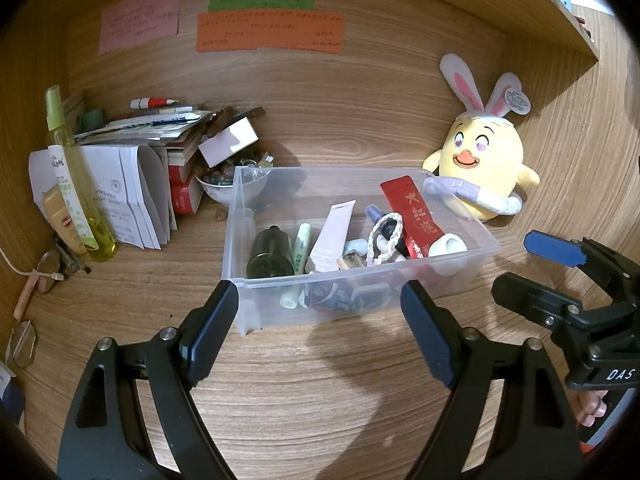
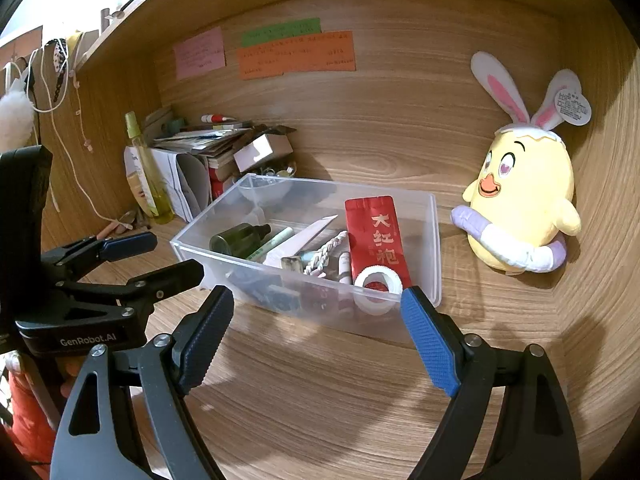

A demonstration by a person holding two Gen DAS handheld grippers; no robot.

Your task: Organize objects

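A clear plastic bin (image 1: 460,264) (image 2: 434,248) sits mid-desk. It holds a dark green bottle (image 1: 270,254) (image 2: 236,236), a pink tube (image 1: 334,236), a red packet (image 1: 414,212) (image 2: 374,236), a white tape roll (image 2: 378,282), a braided cord (image 1: 384,240) and other small items. My left gripper (image 1: 320,316) is open and empty just before the bin's near wall. My right gripper (image 2: 318,316) is open and empty at the bin's near right corner. Each gripper shows in the other's view: right (image 1: 556,264), left (image 2: 160,258).
A yellow chick plush with rabbit ears (image 1: 480,168) (image 2: 524,208) leans on the back wall at right. At left stand a pile of papers and books (image 1: 140,168), a yellow-green spray bottle (image 1: 76,184), a bowl of small items (image 1: 230,184) and glasses (image 1: 24,344).
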